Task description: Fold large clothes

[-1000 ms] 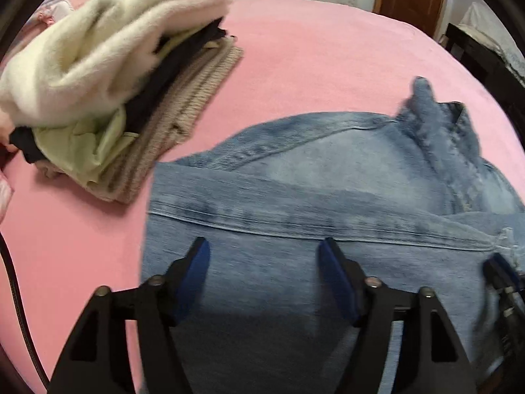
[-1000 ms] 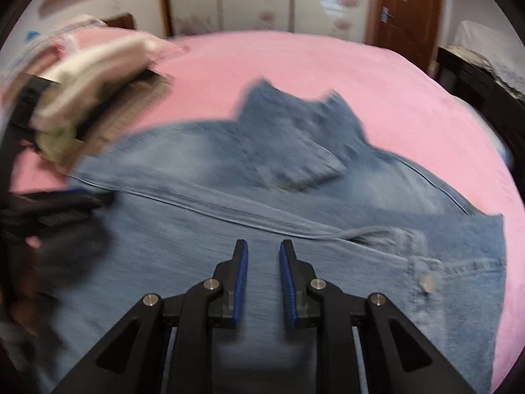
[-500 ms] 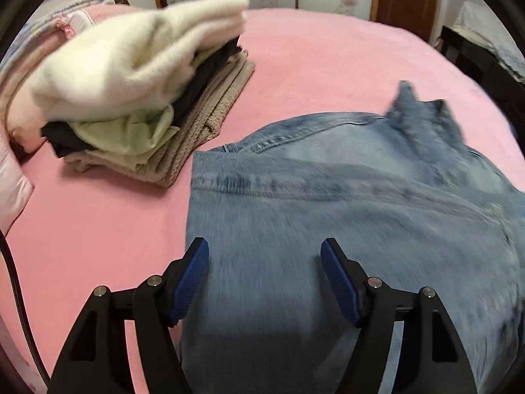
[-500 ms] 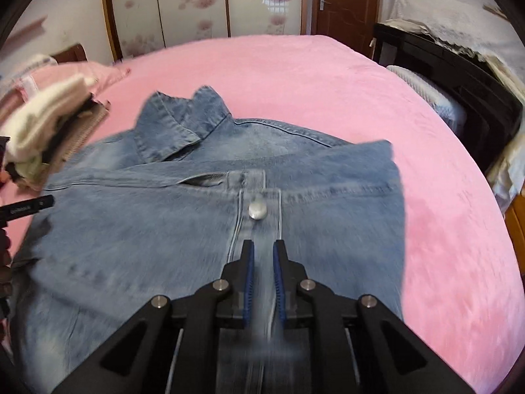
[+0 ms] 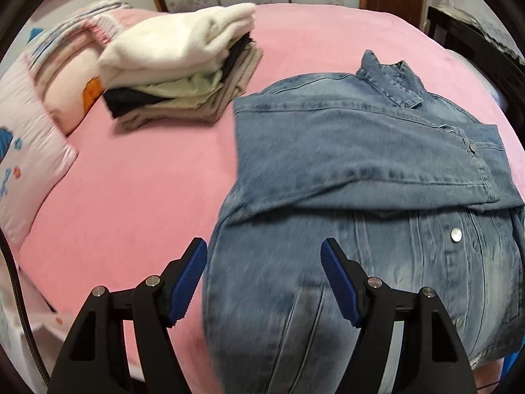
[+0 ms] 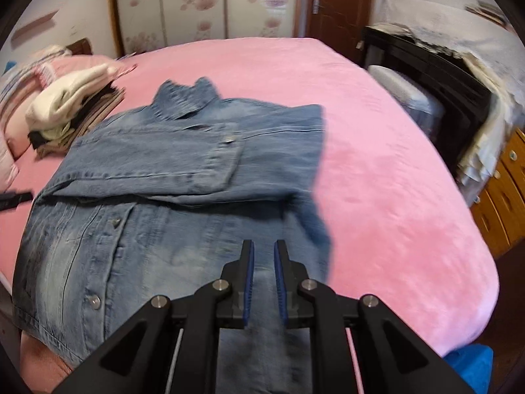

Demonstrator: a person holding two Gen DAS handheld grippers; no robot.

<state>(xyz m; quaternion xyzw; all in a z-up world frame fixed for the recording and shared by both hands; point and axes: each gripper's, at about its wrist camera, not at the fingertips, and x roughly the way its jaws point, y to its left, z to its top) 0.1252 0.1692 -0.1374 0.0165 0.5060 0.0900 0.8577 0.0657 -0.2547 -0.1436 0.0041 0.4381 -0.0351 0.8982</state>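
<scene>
A blue denim jacket (image 5: 361, 151) lies on the pink bed (image 5: 131, 180), its sleeve folded across the chest and its collar pointing to the far side. My left gripper (image 5: 264, 256) hovers open over the jacket's lower left edge with nothing between its blue pads. In the right wrist view the jacket (image 6: 170, 151) fills the left half. My right gripper (image 6: 263, 252) hangs above its hem near the right side. Only a narrow gap separates its jaws, and nothing is pinched in it.
A stack of folded clothes (image 5: 177, 65) with a cream top sits at the far left, next to pink pillows (image 5: 29, 151). To the right of the bed stand a black piece of furniture (image 6: 426, 75) and wooden drawers (image 6: 502, 190).
Both grippers have drawn back toward the near edge of the bed and risen, so the whole jacket shows. The right jaws have narrowed. The left jaws stay wide.
</scene>
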